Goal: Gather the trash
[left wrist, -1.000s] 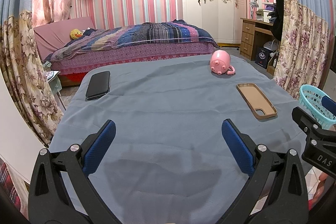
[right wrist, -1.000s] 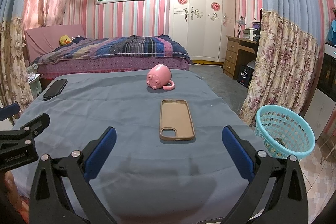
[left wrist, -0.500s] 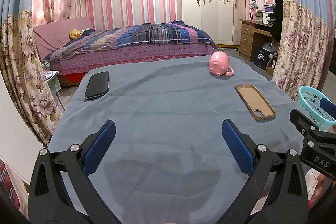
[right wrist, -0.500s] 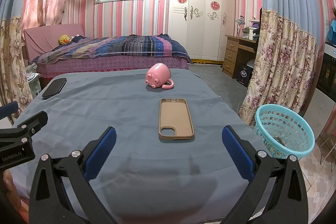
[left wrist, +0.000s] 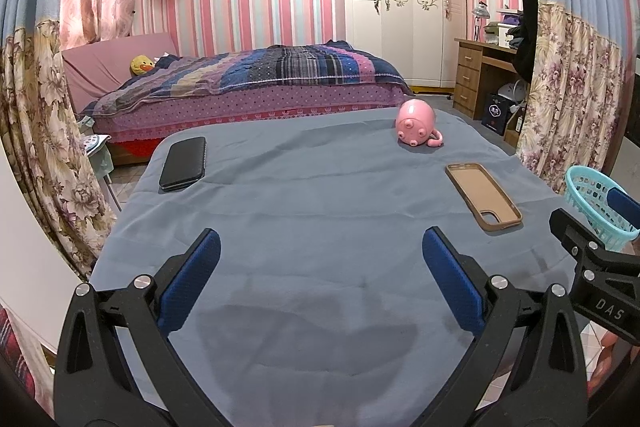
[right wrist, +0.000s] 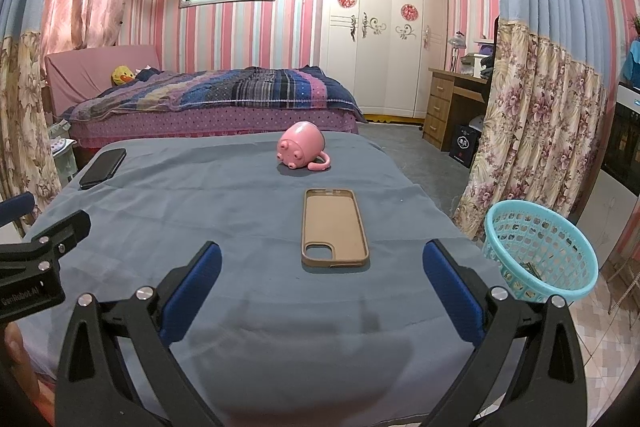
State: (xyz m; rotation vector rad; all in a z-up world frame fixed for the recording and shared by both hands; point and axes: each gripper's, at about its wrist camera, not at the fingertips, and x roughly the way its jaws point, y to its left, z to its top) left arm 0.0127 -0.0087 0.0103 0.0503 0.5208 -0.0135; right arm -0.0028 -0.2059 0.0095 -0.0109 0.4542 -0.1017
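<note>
A: What do both grippers do at this moment?

B: The left gripper (left wrist: 320, 267) with blue pads is spread wide and holds nothing. The right gripper (right wrist: 322, 269) is the same, spread wide above the near part of the table covered with a grey-blue cloth (right wrist: 224, 211). Between the pads I see only cloth.

A: Where is the trash?

B: Some small pieces lie at the bottom of the turquoise plastic basket with a mesh wall (right wrist: 540, 251), on the floor beside the right edge of the table. They are too small to tell what they are. In the left wrist view the basket (left wrist: 592, 199) is half hidden behind the right gripper's finger.

A: What lies on the cloth?

B: A tan phone case with its hollow side up (right wrist: 334, 227), in front of the right gripper. Farther, a pink pig-shaped mug (right wrist: 302, 145) lies on its side. A black phone (left wrist: 183, 163) rests near the far left corner, well apart from both.

A: Is something cut off?

B: Yes. The bodies of both grippers are cut by the lower edge, and the hands are hardly visible.
</note>
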